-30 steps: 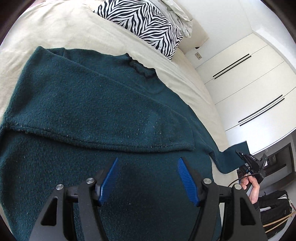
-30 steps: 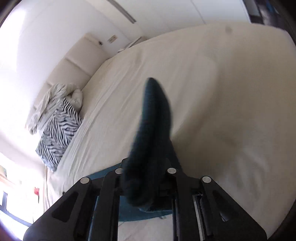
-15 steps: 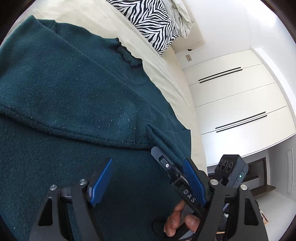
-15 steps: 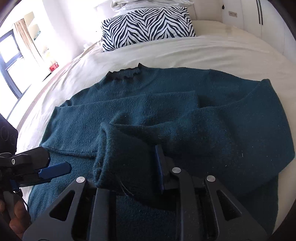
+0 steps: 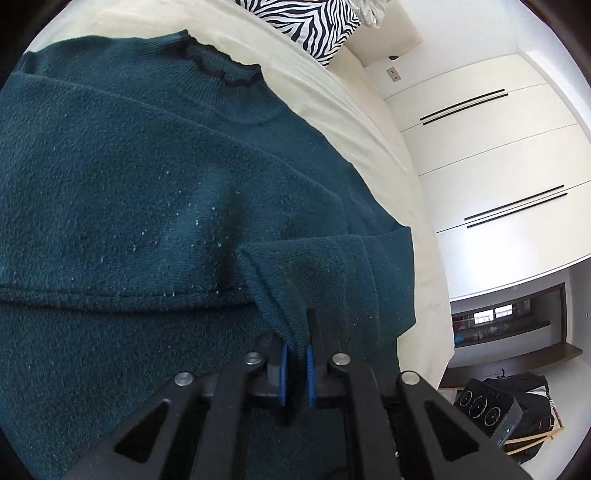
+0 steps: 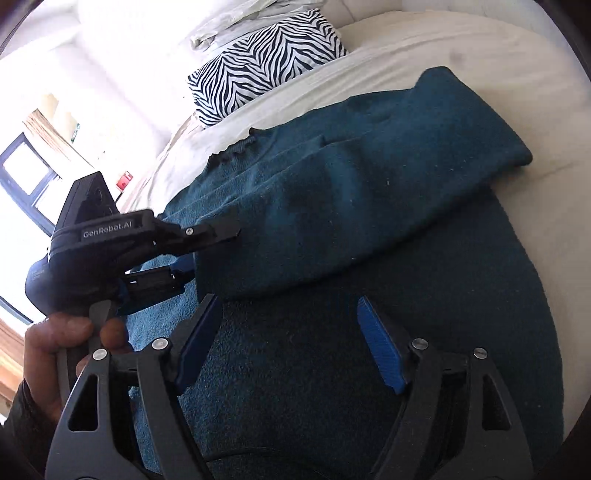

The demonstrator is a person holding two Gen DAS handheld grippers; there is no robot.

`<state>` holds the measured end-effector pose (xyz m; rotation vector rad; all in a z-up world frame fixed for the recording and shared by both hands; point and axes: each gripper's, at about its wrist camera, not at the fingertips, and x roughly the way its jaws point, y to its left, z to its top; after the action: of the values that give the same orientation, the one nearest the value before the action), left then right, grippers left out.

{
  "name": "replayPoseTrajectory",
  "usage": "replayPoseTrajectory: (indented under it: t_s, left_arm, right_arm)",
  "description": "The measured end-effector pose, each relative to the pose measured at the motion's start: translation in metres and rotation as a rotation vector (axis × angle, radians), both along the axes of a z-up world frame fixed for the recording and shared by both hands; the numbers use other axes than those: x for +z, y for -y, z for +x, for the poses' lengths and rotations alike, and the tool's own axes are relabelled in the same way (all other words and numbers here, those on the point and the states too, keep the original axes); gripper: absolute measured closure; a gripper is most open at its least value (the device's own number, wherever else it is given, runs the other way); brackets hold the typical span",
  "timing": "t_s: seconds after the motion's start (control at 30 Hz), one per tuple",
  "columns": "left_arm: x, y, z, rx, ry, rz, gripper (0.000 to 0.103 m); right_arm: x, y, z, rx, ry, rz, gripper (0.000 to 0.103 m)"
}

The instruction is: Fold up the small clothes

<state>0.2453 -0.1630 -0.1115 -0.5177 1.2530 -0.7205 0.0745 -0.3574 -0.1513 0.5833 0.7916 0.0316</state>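
Observation:
A dark teal sweater (image 5: 129,184) lies flat on the cream bed (image 5: 351,110), collar away from me. Its right sleeve (image 6: 369,206) is folded across the chest. My left gripper (image 5: 295,356) is shut on that sleeve's cuff (image 5: 280,295), which stands up pinched between the blue pads. In the right wrist view the left gripper (image 6: 192,254) grips the cuff's end from the left. My right gripper (image 6: 290,343) hovers over the sweater's lower body (image 6: 332,369). Its jaws are opening, with nothing pinched between them.
A zebra-striped pillow (image 5: 310,26) and crumpled white bedding (image 6: 229,26) lie at the head of the bed. White wardrobe doors (image 5: 498,166) stand to the right. A hand (image 6: 55,343) holds the left gripper's handle. Bare sheet (image 6: 461,48) lies beyond the sweater's right shoulder.
My right gripper carried the sleeve over the sweater, laid it across the chest and let go. My left gripper moved right to the cuff and shut on it.

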Motion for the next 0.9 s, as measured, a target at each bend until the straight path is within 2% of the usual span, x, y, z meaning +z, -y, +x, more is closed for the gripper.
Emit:
replayPoseTrajectory:
  t_s: [0.17,0.27,0.37,0.5,0.6,0.7,0.8,0.9]
  left_arm:
    - [0.057,-0.006,-0.010,-0.037,0.175,0.038,0.095]
    - [0.095,-0.018,-0.015,-0.064,0.280,0.039,0.095]
    - [0.111,-0.029,-0.004,-0.060,0.359,0.083,0.095]
    - [0.087,-0.065,0.026,0.020,0.308,0.122,0.095]
    - [0.053,-0.089,0.045,0.079,0.257,0.187,0.095]
    - [0.021,-0.101,0.058,0.108,0.215,0.216,0.095]
    - [0.008,-0.108,0.060,0.125,0.207,0.215,0.095]
    - [0.008,-0.108,0.057,0.133,0.230,0.206,0.095]
  right_arm:
    - [-0.007,0.021,-0.002,-0.040,0.024,0.100,0.029]
    - [-0.008,0.024,-0.001,-0.046,0.027,0.110,0.029]
    - [-0.008,0.027,-0.002,-0.049,0.025,0.114,0.029]
    - [-0.006,0.036,-0.002,-0.073,0.029,0.168,0.029]
    - [-0.001,0.047,0.003,-0.099,0.040,0.228,0.029]
    - [0.004,0.058,0.012,-0.111,0.057,0.310,0.029]
    - [0.009,0.073,0.027,-0.137,0.073,0.374,0.028]
    - [0.002,0.093,0.047,-0.185,0.052,0.431,0.028]
